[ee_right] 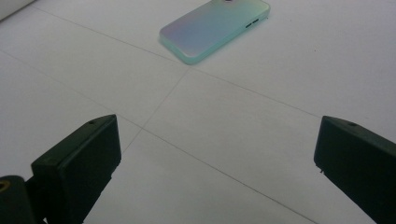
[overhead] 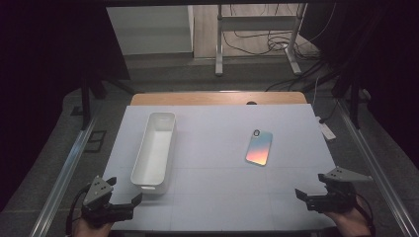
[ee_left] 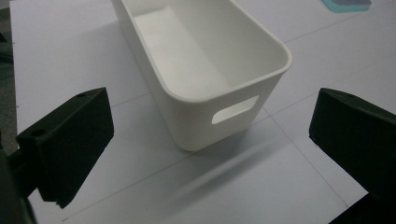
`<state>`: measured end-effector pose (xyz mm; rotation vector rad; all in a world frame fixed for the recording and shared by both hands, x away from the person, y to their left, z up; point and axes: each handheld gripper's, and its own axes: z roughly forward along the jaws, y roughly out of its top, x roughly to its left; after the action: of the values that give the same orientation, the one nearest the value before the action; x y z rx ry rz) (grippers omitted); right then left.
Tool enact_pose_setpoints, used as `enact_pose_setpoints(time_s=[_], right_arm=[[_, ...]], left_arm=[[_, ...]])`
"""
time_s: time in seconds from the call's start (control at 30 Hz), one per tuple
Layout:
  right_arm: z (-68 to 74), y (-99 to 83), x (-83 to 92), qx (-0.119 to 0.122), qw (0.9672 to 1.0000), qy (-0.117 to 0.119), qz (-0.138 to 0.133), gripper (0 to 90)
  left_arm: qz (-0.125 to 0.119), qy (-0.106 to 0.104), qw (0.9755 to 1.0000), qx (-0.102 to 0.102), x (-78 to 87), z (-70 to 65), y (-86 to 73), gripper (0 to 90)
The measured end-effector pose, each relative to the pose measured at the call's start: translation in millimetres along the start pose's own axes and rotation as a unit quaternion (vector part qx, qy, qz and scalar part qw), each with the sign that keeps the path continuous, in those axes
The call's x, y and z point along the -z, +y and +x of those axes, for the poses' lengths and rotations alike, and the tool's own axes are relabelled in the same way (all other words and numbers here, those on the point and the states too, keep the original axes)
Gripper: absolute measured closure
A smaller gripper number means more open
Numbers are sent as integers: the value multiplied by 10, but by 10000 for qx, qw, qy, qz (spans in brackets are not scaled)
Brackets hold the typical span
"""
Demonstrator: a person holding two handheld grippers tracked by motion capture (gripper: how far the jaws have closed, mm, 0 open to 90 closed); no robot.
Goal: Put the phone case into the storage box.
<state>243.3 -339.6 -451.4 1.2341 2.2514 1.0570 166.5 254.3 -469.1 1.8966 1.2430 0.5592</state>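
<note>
Black fingers (ee_left: 70, 144) of the left gripper (overhead: 122, 196) stand spread as wide as they go, with nothing between them but bare white tabletop (overhead: 222, 197). Just ahead of them sits the white bin (ee_left: 205, 70), its near end with the handle slot facing the fingers, close but not touching. It is a long, narrow tub, upright and empty inside as far as the left gripper view shows.

Over on the other side, the right gripper (overhead: 310, 191) is equally wide open and equally empty; its fingers (ee_right: 77, 163) frame only the seams in the tabletop covering. Farther ahead of those fingers, well apart from them, lies the phone (ee_right: 215, 29), flat and back side up, its pastel case shading from blue-green to pink. In the high view the phone (overhead: 259, 147) rests out beyond the right gripper and slightly toward the middle, with the bin (overhead: 155, 148) lying off to the left of it, a broad stretch of bare surface between the two.

Judging from this layout, the likely job is to put the phone in the bin, and none of it is done yet: the phone is untouched and both hands are at the near edge. Everything remains: reaching out, pinching the thin phone off the flat surface, carrying it across and setting it in.
</note>
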Motion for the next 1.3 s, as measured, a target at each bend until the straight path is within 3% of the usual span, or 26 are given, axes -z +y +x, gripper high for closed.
enact_pose_setpoints(time_s=[0.3, 0.47, 0.87, 1.1, 1.3], right_arm=[[-2, 8, -18, 13, 10000, 66, 56, 7], [-1, 13, -22, 23, 10000, 51, 63, 0], [1, 23, -33, -1, 9999, 91, 133, 0], [29, 58, -59, 116, 9997, 112, 198, 0], [47, 117, -111, 238, 9992, 171, 264, 0]], left_arm=[[17, 41, 10000, 20, 5, -4, -2, 7], [42, 61, 9999, -119, 4, -29, -2, 7], [85, 45, 9998, -176, -12, -39, 6, 7], [-57, -13, 10000, -60, 17, -9, -9, 8], [-38, -9, 9999, -119, 16, -22, -6, 10]])
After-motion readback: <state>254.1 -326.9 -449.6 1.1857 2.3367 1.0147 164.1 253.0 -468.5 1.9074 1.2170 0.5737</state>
